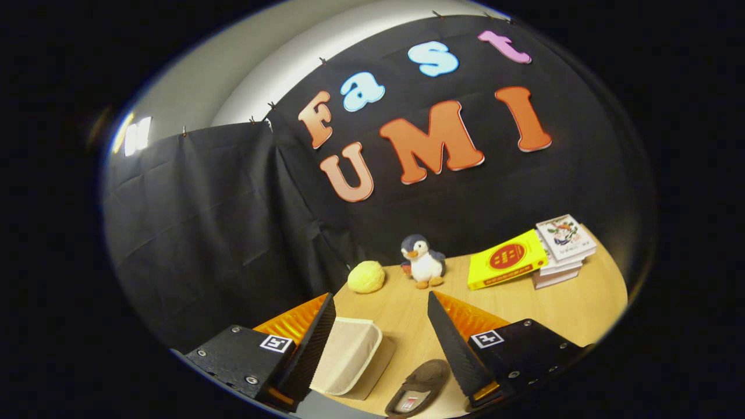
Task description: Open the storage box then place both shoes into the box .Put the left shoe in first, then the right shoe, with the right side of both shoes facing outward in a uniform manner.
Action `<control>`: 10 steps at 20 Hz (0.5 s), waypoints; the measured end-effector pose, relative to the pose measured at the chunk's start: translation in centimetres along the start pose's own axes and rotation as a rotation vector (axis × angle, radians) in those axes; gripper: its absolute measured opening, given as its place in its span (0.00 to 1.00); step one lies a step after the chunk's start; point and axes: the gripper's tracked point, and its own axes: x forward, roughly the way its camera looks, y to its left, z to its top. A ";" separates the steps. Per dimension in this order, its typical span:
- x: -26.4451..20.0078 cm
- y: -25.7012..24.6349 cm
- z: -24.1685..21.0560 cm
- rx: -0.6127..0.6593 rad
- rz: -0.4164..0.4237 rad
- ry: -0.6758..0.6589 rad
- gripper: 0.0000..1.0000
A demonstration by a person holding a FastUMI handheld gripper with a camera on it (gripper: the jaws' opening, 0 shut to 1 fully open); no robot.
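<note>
hand-held gripper wide open, empty | above storage box and shoe

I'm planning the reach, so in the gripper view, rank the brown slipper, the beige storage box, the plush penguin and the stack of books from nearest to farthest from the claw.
The claw is open and holds nothing.
1. Brown slipper: between the fingers, low by the right one.
2. Beige storage box: beside the left finger; too close to the slipper to rank surely.
3. Plush penguin: beyond the fingertips, by the wall.
4. Stack of books: far right.
</note>
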 end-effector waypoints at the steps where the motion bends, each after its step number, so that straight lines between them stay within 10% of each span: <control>1: 0.6 -0.1 -1.1 0.025 0.011 0.037 0.96; 10: 5.5 1.6 -12.3 0.194 0.147 0.389 0.96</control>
